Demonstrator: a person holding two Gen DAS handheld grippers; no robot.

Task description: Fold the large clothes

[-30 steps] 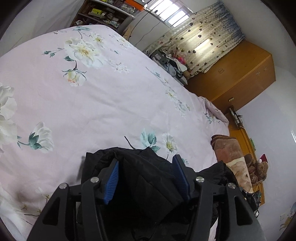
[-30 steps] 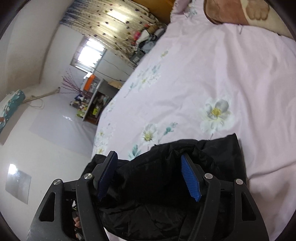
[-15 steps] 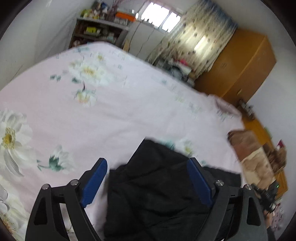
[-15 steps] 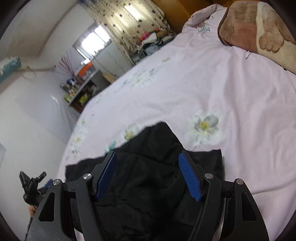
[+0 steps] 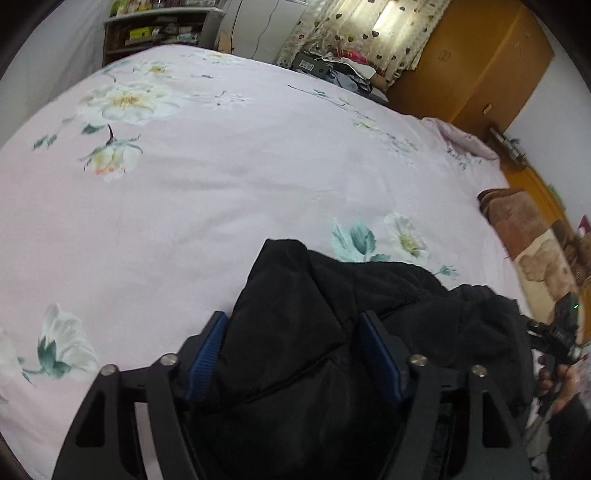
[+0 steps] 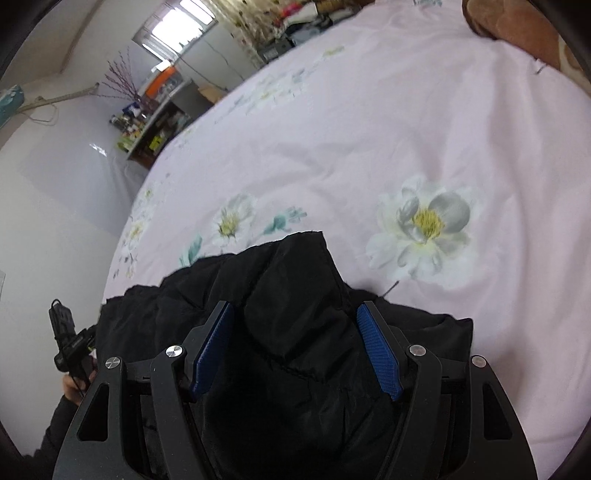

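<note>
- The left gripper (image 5: 293,354) had a thick bunch of the black jacket (image 5: 354,295) between its blue pads. Its jaws had just been closing on it, and both pads pressed into the cloth, so I judge it was holding that bunch to lay it flat.
- The right gripper (image 6: 297,349) stood wide around another puffy part of the black jacket (image 6: 291,280). The right pad showed bare, with a gap beside it, so it was not squeezing.
- The jacket lay bunched at the near edge of the bed (image 5: 207,192), at about 6 o'clock in both views. That spot was probably picked because the bed is big and soft for folding.
- Only the left view showed the orange wardrobe (image 5: 476,66) at 1 o'clock, and the brown blanket (image 5: 524,236) near 3 o'clock. It also showed the person's other hand (image 5: 556,380) at the right edge.
- Only the right view showed the window (image 6: 177,26) at 11 o'clock and the big white flower (image 6: 424,229) just past the jacket.
</note>
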